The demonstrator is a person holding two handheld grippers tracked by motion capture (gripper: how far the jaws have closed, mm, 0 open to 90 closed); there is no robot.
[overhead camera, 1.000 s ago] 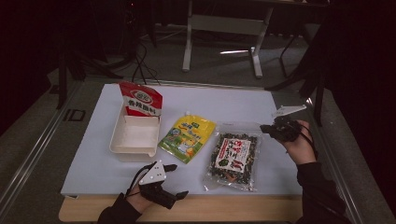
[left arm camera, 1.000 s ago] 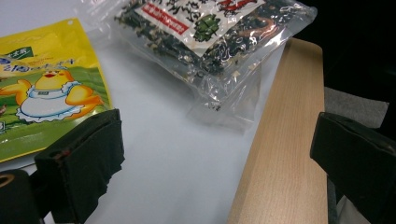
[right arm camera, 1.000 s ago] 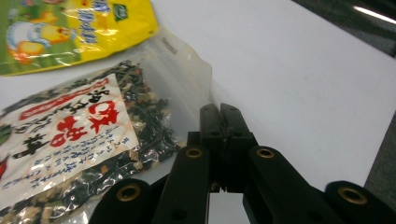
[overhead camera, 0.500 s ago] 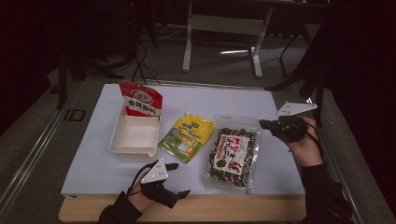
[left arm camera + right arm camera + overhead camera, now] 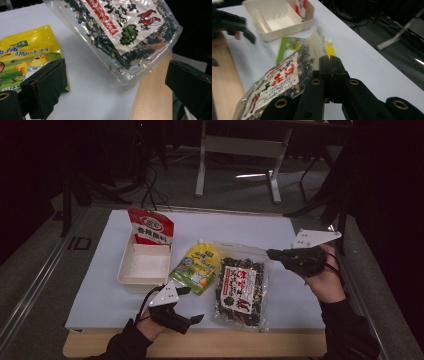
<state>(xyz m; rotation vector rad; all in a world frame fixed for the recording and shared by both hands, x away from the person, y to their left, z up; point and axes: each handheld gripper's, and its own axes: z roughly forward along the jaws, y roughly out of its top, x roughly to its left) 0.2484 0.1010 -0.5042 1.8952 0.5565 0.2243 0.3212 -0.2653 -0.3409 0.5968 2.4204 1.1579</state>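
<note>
The clear seaweed bag point(image 5: 242, 287) lies on the white table point(image 5: 300, 300), its near end at the front edge and its far right corner raised. The right gripper point(image 5: 274, 254) has its jaws pressed together on that corner's plastic rim. Just to the bag's left lies a yellow pouch point(image 5: 198, 269), then a cream tray point(image 5: 143, 265) with a red packet point(image 5: 151, 228) propped at its far end. The left gripper point(image 5: 192, 305) hovers at the front edge, jaws wide apart, holding nothing.
</note>
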